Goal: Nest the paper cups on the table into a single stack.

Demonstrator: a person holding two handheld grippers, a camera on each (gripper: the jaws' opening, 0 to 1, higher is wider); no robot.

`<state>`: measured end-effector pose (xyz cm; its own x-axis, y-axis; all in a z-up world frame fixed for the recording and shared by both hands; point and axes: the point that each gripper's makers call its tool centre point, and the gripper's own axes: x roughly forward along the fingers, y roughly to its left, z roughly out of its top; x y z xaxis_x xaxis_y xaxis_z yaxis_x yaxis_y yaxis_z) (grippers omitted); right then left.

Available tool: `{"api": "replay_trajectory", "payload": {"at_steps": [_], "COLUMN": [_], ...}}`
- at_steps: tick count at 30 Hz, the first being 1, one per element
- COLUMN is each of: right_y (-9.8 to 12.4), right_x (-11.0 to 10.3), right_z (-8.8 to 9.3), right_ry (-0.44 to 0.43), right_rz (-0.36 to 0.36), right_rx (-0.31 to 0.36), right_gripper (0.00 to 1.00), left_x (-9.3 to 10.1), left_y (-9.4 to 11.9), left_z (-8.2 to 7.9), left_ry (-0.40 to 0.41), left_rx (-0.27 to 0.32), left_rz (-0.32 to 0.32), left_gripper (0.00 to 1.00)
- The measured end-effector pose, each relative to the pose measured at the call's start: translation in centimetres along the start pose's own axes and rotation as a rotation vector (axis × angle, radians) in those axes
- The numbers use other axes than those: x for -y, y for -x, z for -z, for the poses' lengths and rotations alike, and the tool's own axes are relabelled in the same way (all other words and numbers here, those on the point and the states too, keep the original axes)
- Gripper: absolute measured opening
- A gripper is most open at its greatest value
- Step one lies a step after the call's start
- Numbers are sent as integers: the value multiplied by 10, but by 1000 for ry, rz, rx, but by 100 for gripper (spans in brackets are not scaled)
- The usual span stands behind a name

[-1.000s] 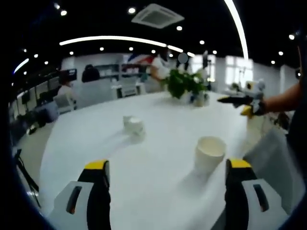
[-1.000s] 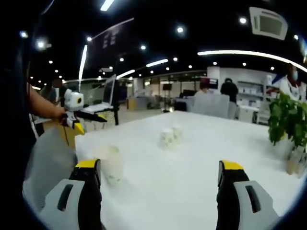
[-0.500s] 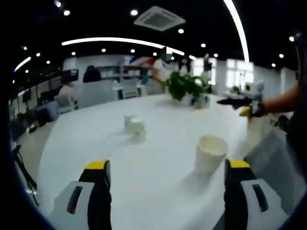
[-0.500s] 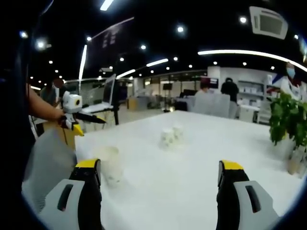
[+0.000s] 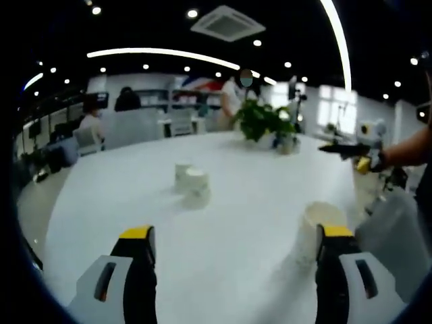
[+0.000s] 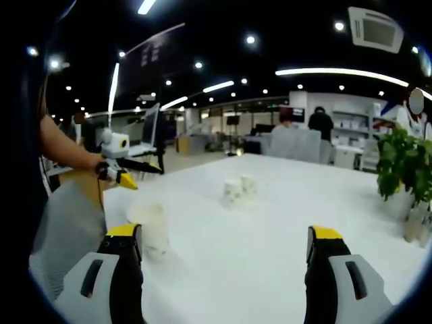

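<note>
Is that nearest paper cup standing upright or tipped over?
Upright: the nearest paper cup stands on the white table, open rim facing up.

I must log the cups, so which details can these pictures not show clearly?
- Near paper cup: in the left gripper view its right side is hidden behind the left gripper's finger; in the right gripper view it is blurred.
- Two far paper cups: too small and blurred in both views to tell whether they touch.
</note>
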<state>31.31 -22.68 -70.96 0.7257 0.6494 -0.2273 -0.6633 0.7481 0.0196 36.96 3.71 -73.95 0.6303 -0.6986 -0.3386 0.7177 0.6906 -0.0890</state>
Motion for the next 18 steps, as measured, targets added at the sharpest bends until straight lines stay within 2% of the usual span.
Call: {"api": "replay_trajectory", "payload": {"at_steps": [7, 11, 18], "right_y": [-2, -2, -6], "right_x": [2, 5, 7], "right_z": [1, 3, 5], "right_ry": [-6, -15, -17], "right_rz": [3, 9, 4], "right_rx": [-10, -14, -25], "right_gripper": [100, 100, 100], "left_x": [-11, -20, -36], "left_y": [-28, -44, -74], "left_z": [-6, -13, -20], "left_ry": [-28, -49, -74], "left_rx": [4, 9, 1], "left_rz": [28, 30, 52], "left_gripper": [91, 95, 96]}}
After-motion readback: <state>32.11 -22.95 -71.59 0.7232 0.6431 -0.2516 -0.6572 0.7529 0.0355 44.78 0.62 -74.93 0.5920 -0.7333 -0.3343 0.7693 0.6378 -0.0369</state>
